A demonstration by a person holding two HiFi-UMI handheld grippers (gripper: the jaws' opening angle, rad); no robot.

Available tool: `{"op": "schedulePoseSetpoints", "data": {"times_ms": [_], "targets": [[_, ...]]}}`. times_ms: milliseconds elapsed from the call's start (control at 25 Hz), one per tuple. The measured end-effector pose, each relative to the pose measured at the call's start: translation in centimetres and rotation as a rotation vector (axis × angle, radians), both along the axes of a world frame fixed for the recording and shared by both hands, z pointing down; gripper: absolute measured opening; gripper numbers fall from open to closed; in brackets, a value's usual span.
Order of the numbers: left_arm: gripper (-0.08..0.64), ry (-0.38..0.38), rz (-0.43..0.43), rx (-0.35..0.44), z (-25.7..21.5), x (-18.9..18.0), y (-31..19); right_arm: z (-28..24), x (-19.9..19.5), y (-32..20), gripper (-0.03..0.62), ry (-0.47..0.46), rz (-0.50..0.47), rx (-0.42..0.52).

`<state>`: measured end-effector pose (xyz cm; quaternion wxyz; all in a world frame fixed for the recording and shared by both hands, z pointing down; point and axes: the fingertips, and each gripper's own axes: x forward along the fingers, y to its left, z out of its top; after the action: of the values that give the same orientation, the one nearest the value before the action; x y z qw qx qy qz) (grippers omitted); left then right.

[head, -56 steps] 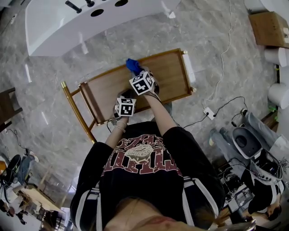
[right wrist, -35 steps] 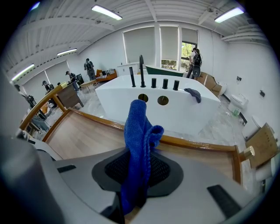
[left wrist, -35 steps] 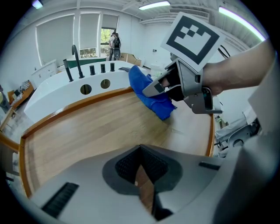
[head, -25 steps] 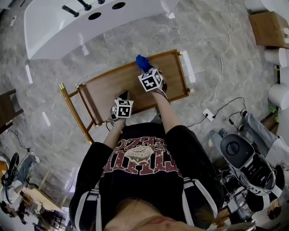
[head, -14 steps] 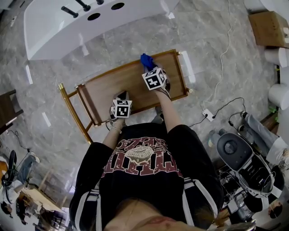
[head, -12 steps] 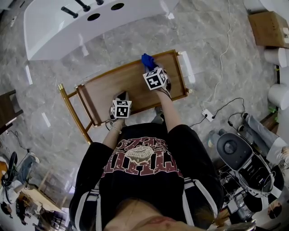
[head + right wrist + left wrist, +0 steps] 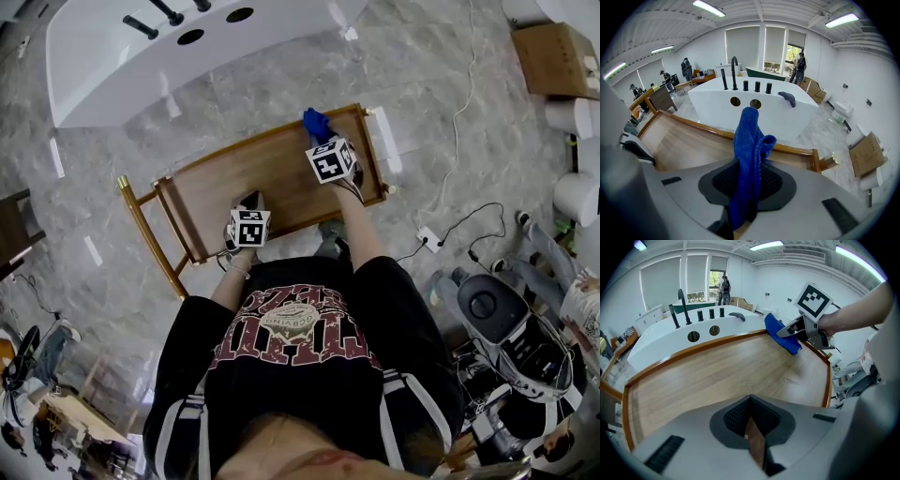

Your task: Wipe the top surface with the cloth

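The top surface (image 7: 234, 178) is a wooden cart top with a raised gold-brown rim. A blue cloth (image 7: 316, 123) lies against its far right corner. My right gripper (image 7: 322, 138) is shut on the cloth (image 7: 747, 154), which sticks up between the jaws and hangs folded over the wood (image 7: 679, 140). My left gripper (image 7: 249, 200) hovers at the near edge, jaws shut with nothing between them (image 7: 752, 425). In the left gripper view the cloth (image 7: 780, 333) and the right gripper (image 7: 797, 330) sit at the far right of the wooden top (image 7: 717, 376).
A white bathtub (image 7: 169, 47) with black taps stands just beyond the cart. A power strip (image 7: 427, 235) and cables lie on the marble floor to the right. A cardboard box (image 7: 553, 56) and grey equipment (image 7: 506, 319) sit further right.
My right gripper has slid the blue cloth rightward along the far edge, from the middle toward the far right corner. The left gripper has stayed at the near edge.
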<state>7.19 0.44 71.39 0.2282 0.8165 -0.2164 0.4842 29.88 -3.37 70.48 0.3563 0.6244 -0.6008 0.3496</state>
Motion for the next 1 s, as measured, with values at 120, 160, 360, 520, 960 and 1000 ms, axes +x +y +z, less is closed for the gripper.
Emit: {"op": "schedulePoseSetpoints", "data": {"times_ms": [120, 160, 360, 520, 960, 1000], "targets": [[0.048, 0.005, 0.005, -0.004, 0.0, -0.1, 0.2, 0.0, 1.0, 0.5, 0.089, 0.016, 0.012, 0.000], [0.048, 0.006, 0.006, -0.005, 0.0, -0.2, 0.2, -0.1, 1.3, 0.6, 0.089, 0.023, 0.015, -0.001], [0.048, 0.007, 0.002, -0.007, 0.4, -0.1, 0.3, 0.3, 3.1, 1.0, 0.089, 0.045, 0.027, -0.014], [0.048, 0.010, 0.007, -0.011, 0.6, -0.4, 0.4, 0.6, 3.9, 1.5, 0.089, 0.061, 0.042, -0.024], [0.048, 0.020, 0.004, -0.016, -0.3, -2.6, -0.2, -0.5, 5.0, 2.2, 0.089, 0.154, 0.038, -0.080], [0.048, 0.019, 0.003, -0.016, -0.4, -3.0, -0.1, -0.7, 4.9, 2.3, 0.089, 0.157, 0.037, -0.083]]}}
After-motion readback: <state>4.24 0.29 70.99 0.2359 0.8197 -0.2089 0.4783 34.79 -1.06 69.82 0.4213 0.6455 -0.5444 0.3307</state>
